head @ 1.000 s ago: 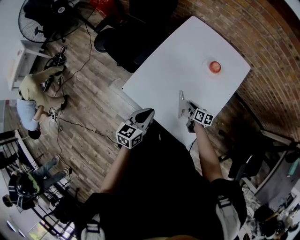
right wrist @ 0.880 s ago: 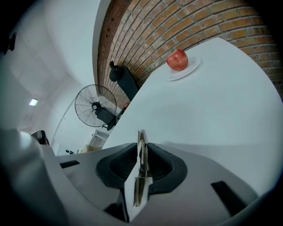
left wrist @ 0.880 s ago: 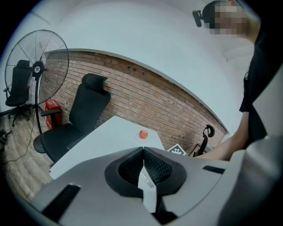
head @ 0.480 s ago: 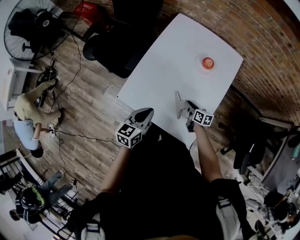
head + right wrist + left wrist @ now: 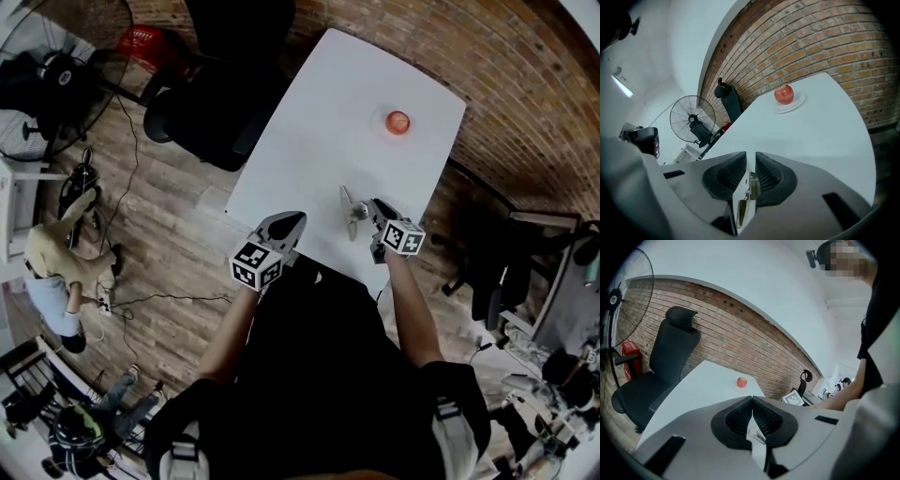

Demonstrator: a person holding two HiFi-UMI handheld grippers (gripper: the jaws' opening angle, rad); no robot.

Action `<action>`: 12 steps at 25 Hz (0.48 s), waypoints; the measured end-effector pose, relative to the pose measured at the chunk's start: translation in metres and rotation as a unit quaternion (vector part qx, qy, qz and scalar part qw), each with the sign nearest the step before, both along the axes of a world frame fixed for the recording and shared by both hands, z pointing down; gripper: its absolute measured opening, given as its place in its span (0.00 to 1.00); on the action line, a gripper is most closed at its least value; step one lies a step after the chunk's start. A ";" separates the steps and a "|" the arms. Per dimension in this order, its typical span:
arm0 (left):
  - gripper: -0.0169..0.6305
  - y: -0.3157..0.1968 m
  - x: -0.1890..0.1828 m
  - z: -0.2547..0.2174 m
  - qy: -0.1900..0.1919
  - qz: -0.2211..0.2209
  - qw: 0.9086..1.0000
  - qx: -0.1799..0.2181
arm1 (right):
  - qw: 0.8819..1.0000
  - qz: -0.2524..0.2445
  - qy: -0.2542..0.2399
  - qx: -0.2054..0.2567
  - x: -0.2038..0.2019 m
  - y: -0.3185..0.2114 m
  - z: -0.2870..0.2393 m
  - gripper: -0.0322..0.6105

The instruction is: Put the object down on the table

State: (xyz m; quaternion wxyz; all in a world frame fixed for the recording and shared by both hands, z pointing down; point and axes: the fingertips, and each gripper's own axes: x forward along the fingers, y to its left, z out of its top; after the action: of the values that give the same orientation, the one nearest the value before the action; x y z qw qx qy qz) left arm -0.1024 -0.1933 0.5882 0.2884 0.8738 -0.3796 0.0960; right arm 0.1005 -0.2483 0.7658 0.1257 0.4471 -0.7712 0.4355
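Note:
My right gripper (image 5: 367, 210) hovers over the near edge of the white table (image 5: 319, 141), shut on a thin flat grey metal piece (image 5: 346, 204) that sticks out to the left. In the right gripper view the piece (image 5: 745, 194) stands on edge in the narrow gap between the jaws of that gripper (image 5: 750, 159). My left gripper (image 5: 289, 225) is at the table's near edge, shut with nothing in it; its jaws touch in the left gripper view (image 5: 752, 401). A red apple (image 5: 397, 122) (image 5: 784, 94) (image 5: 741, 382) rests on a small white plate at the far side.
A black office chair (image 5: 211, 103) stands at the table's left side, with a red box (image 5: 150, 42) and a floor fan (image 5: 56, 70) beyond it. A brick wall (image 5: 525, 103) runs behind the table. People (image 5: 56, 272) are on the wooden floor at the left.
The head view has swung, so the table and apple sit higher and further left. My right gripper and the metal piece have edged slightly further over the table; the left one has held still.

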 end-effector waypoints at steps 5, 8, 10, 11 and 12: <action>0.06 -0.005 0.007 0.006 0.008 0.031 0.999 0.001 | 0.999 -0.003 0.017 0.036 -0.003 0.007 -0.023 0.05; 0.06 -0.007 0.011 0.008 0.011 0.046 0.999 0.000 | 0.998 -0.020 0.022 0.049 -0.008 0.015 -0.034 0.05; 0.06 -0.010 0.013 0.008 0.012 0.054 0.998 0.001 | 0.997 -0.039 0.031 0.056 -0.014 0.021 -0.039 0.05; 0.06 -0.011 0.014 0.008 0.012 0.057 0.998 0.002 | 0.996 -0.048 0.037 0.060 -0.017 0.024 -0.041 0.05; 0.06 -0.013 0.015 0.009 0.013 0.059 0.998 0.003 | 0.995 -0.056 0.044 0.063 -0.019 0.027 -0.043 0.05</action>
State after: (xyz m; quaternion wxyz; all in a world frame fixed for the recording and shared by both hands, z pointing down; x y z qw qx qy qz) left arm -0.0875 -0.2061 0.5970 0.2850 0.8967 -0.3234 0.1006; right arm 0.0812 -0.2215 0.7232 0.1551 0.4287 -0.8148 0.3580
